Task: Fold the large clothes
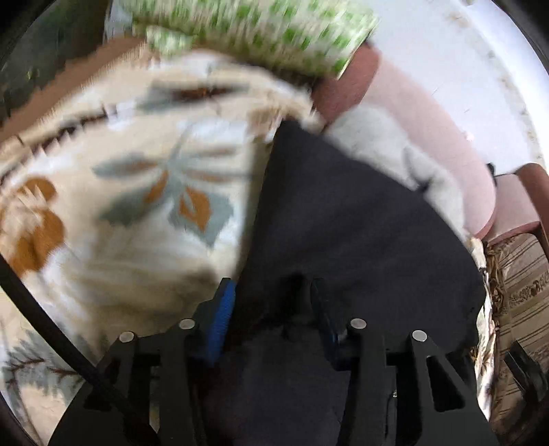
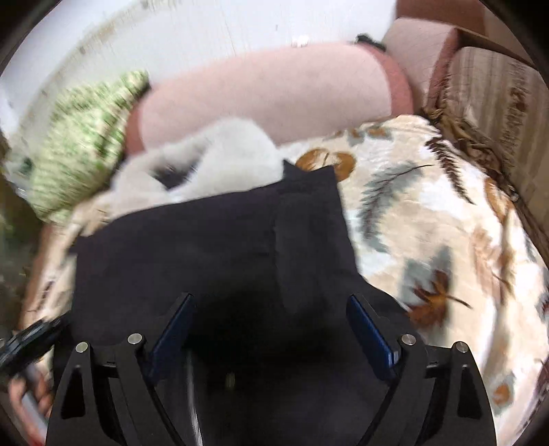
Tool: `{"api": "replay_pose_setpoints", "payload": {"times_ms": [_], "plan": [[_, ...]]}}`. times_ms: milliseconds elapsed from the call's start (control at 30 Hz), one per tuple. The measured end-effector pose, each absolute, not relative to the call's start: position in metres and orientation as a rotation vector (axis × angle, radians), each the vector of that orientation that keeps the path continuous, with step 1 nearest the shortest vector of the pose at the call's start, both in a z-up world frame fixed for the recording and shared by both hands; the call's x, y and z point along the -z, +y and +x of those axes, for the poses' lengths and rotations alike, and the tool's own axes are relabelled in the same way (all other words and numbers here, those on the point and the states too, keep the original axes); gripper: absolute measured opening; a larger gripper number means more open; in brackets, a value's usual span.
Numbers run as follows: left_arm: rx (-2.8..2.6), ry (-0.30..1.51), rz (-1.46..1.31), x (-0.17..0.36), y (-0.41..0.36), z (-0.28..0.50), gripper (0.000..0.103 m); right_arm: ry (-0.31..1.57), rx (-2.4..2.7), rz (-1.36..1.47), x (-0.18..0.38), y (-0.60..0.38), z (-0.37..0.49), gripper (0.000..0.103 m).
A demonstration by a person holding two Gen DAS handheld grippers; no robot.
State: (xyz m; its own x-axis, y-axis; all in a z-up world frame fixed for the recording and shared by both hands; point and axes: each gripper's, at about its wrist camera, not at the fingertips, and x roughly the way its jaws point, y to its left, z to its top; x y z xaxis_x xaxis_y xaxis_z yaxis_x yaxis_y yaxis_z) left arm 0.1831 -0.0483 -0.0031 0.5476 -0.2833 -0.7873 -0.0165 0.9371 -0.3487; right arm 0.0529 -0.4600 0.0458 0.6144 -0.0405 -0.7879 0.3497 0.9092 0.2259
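Note:
A dark navy garment (image 1: 343, 223) lies spread on a cream leaf-patterned blanket (image 1: 120, 192). In the left wrist view my left gripper (image 1: 271, 291) has its blue-padded fingers (image 1: 223, 315) close together with a bunched fold of the dark cloth between them. In the right wrist view the same garment (image 2: 212, 240) lies flat and folded under my right gripper (image 2: 271, 308), whose blue pads (image 2: 370, 329) stand wide apart over the cloth with nothing held. A white fluffy garment (image 2: 212, 157) lies behind the dark one. The left gripper's handle and the hand on it show at the lower left (image 2: 31, 343).
A pink bolster (image 2: 267, 96) runs along the white wall (image 2: 206, 27). A green-and-white patterned pillow (image 2: 79, 137) lies at the left end. A striped brown sofa arm (image 2: 494, 103) stands at the right. The blanket (image 2: 446, 223) extends right of the garment.

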Motion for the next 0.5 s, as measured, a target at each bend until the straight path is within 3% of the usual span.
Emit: {"api": "replay_pose_setpoints", "payload": {"times_ms": [100, 133, 167, 200, 333, 500], "plan": [[0.175, 0.866, -0.299, -0.027, -0.042, 0.146, 0.047, 0.833, 0.242, 0.417, -0.078, -0.476, -0.012, 0.092], [0.167, 0.834, -0.298, -0.036, -0.038, 0.131, 0.053, 0.813, 0.249, 0.430, -0.085, -0.481, -0.031, 0.092], [0.145, 0.809, -0.311, -0.044, -0.032, 0.117, 0.068, 0.783, 0.264, 0.444, -0.095, -0.489, -0.055, 0.092], [0.130, 0.792, -0.328, -0.049, -0.028, 0.107, 0.073, 0.749, 0.285, 0.450, -0.103, -0.497, -0.077, 0.092], [0.150, 0.716, -0.428, -0.076, -0.004, 0.050, 0.073, 0.638, 0.406, 0.400, -0.130, -0.513, -0.151, 0.092], [0.146, 0.576, -0.356, -0.125, 0.011, -0.019, 0.073, 0.519, 0.458, 0.366, -0.152, -0.514, -0.219, 0.092]]}}
